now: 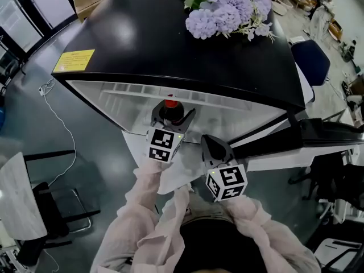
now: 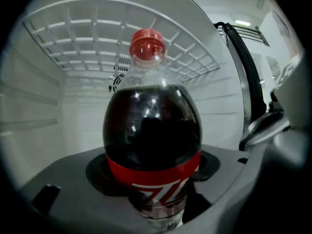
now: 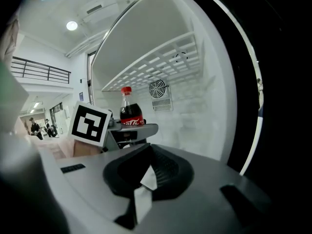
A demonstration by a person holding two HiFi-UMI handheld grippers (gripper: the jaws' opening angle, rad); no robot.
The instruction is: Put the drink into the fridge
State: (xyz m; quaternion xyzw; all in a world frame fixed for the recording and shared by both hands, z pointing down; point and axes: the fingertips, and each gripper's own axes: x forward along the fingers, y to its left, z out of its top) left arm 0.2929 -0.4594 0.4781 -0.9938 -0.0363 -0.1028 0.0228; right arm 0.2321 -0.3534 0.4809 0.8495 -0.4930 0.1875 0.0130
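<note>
At fridge (image 1: pixel 170 44) mouth, below wire shelf (image 2: pixel 97 38): holding bottle (image 2: pixel 152 130) upright in left gripper (image 1: pixel 172 117), clamped wide around body, ready to slide in. Right gripper (image 3: pixel 145 179) apparently closed, empty, parked aside for clearance.

glossy grey floor (image 1: pixel 102 147), chair (image 1: pixel 57 209) left, round ceiling lights (image 3: pixel 71 26), perhaps balcony railing (image 3: pixel 39 72).

A bunch of pale purple flowers with green leaves (image 1: pixel 227 7) sits up high. A thin white cable (image 1: pixel 46 87) snakes across the shiny grey floor (image 1: pixel 96 158). Near it stands a black chair with metal legs (image 1: pixel 54 209), just beside a white tabletop (image 1: pixel 20 201). A dark blue chair (image 1: pixel 311 60) is far off on the other side.
</note>
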